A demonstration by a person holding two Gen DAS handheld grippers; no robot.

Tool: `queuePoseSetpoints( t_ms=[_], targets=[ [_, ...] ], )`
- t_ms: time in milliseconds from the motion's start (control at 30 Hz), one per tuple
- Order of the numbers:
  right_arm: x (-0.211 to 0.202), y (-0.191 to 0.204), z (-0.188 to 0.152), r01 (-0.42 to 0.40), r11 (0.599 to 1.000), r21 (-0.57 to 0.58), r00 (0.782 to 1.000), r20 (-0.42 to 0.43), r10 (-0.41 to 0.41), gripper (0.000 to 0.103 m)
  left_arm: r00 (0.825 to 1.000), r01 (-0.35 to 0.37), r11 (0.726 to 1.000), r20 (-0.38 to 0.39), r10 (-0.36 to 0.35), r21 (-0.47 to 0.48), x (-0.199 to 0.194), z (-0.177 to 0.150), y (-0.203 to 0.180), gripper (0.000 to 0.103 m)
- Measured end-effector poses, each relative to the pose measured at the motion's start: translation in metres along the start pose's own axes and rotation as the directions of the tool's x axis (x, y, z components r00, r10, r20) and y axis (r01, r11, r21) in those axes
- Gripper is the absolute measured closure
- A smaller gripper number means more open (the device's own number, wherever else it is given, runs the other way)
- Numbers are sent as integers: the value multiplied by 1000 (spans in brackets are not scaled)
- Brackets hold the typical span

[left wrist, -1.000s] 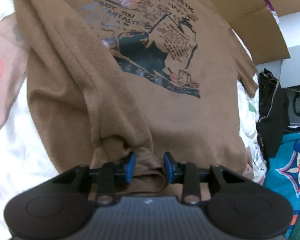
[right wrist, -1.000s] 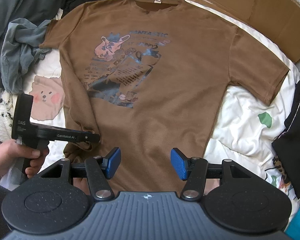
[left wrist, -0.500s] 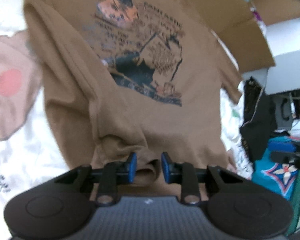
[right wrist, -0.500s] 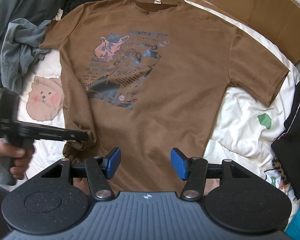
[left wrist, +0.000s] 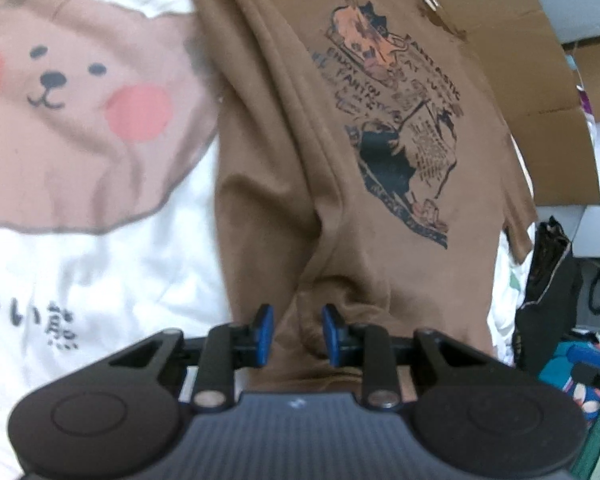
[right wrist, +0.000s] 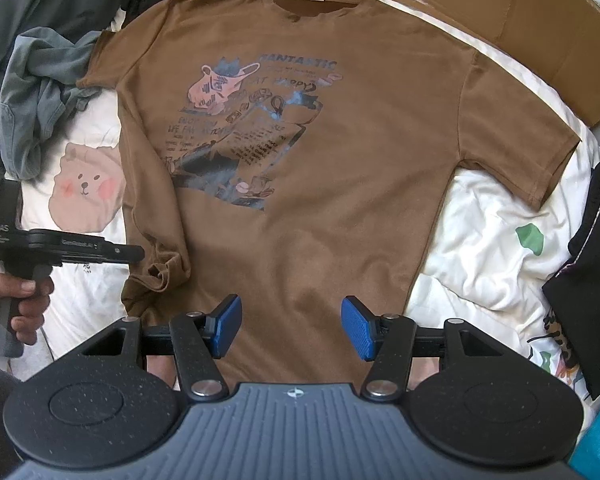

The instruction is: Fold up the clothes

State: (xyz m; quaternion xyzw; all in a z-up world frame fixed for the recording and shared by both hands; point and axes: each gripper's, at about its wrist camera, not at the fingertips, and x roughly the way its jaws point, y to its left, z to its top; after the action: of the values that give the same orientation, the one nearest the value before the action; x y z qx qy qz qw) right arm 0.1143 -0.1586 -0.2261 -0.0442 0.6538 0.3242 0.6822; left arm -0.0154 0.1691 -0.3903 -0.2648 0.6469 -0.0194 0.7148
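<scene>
Left wrist view: the left gripper (left wrist: 294, 334) clamps a bunched lower corner of the brown printed cotton T-shirt (left wrist: 380, 240), cloth filling the gap between its blue pads. The white bedsheet with a pink bear print (left wrist: 80, 120) fills the upper left; flattened brown cardboard (left wrist: 540, 120) lies at upper right. Against a second ago, the bear now takes far more of the frame.

Right wrist view: the right gripper (right wrist: 292, 328) hangs open over the shirt's hem at frame bottom (nothing between the pads), unchanged. A grey crumpled garment (right wrist: 40, 100) crowds the shirt's sleeve at upper left. The person's hand (right wrist: 16, 304) has shifted left.
</scene>
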Motion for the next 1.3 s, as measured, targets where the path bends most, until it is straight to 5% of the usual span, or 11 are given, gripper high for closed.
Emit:
queuePoseSetpoints(
  t_ms=[367,533,800,1300],
  targets=[
    [2,1,1,4,1000,-4,1000,-7,-4,41,999,-32,989,41,27,143,10,14,-20,75],
    [2,1,1,8,1000,-7,1000,-6,-9,41,999,-22,977,36,15,211,7,17,-31,95],
    [-1,0,2,7,1000,-10,1000,3,-7,41,999,-1,975,42,-8,222,-31,10,-27,97],
    [-3,-3,-2,10,1000,18,1000,-10,-10,41,994,-111,974,32,107,197,-126,31,32,98]
  ],
)
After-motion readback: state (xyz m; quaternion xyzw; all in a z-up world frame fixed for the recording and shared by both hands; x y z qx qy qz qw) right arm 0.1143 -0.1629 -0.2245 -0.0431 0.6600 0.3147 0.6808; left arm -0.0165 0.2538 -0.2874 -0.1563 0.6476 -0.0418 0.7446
